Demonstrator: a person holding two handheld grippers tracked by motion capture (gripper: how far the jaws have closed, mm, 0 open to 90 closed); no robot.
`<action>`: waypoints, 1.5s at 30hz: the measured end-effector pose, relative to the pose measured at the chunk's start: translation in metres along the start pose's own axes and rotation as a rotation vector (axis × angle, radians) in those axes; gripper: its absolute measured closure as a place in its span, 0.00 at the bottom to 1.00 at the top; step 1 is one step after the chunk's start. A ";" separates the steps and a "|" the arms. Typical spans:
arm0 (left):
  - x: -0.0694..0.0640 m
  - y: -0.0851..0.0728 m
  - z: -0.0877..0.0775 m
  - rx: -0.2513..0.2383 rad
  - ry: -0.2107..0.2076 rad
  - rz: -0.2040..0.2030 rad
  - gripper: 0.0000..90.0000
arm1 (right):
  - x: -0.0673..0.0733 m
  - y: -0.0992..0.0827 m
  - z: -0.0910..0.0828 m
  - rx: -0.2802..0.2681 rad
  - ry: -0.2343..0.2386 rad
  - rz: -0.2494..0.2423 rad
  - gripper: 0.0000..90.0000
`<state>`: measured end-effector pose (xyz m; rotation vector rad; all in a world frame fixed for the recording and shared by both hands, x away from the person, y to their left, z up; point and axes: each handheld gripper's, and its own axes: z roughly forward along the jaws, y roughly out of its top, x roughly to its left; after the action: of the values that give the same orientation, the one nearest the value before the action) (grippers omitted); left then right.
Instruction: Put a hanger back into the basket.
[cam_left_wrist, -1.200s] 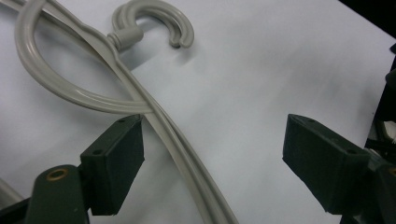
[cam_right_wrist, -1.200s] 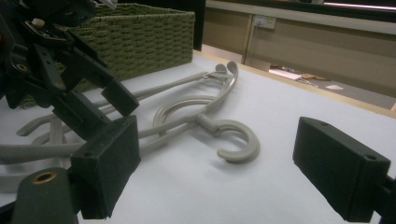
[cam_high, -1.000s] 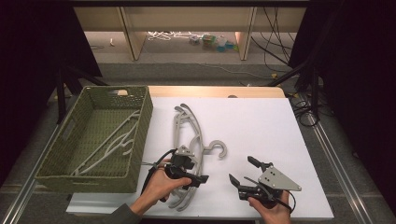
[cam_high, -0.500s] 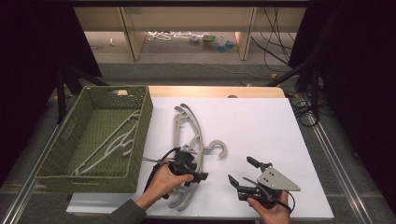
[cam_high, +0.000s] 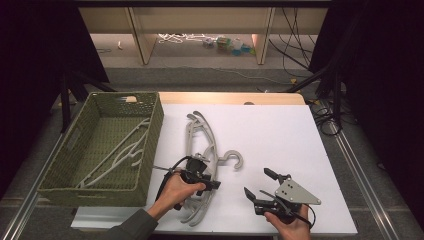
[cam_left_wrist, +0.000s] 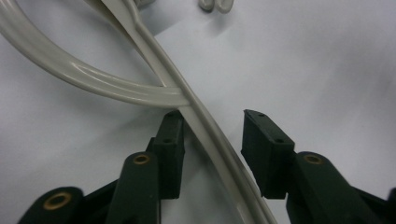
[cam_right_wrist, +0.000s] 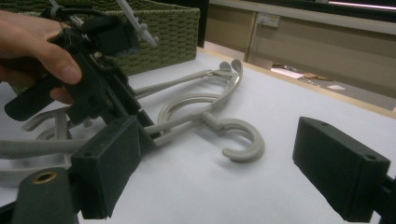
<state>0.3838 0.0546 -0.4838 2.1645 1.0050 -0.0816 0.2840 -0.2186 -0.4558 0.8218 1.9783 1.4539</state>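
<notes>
Left gripper view: the left gripper (cam_left_wrist: 212, 144) straddles an arm of the grey hanger (cam_left_wrist: 196, 112) lying on the white table (cam_left_wrist: 327, 70), jaws just narrowing, right pad clear, seemingly to lift it towards the green basket (cam_high: 150, 125). The right gripper (cam_high: 257, 185) waits wide, empty.

The hangers (cam_high: 202, 150) on the table are pale grey, smooth and shiny. The table top (cam_high: 280, 140) is white, with a light wood edge (cam_high: 230, 98) at the back. The basket (cam_high: 150, 145) is green with a woven pattern, and the hangers inside it (cam_high: 117, 155) are whitish. Both grippers are black, left (cam_high: 212, 185) and right (cam_high: 260, 187); the right one has a grey plate (cam_high: 297, 192) with little dots
</notes>
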 end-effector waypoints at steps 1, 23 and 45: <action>0.000 0.000 0.000 -0.002 0.002 0.003 0.69 | 0.000 0.001 -0.002 0.023 0.005 -0.004 0.17; 0.006 0.000 -0.022 -0.047 -0.037 -0.055 0.83 | 0.000 0.000 0.001 0.001 -0.001 -0.005 0.17; 0.016 0.004 -0.057 -0.194 -0.149 -0.145 0.91 | 0.000 -0.001 0.001 0.003 0.004 -0.002 0.17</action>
<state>0.3842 0.0995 -0.4451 1.8797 1.0380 -0.2031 0.2847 -0.2182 -0.4566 0.8185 1.9841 1.4525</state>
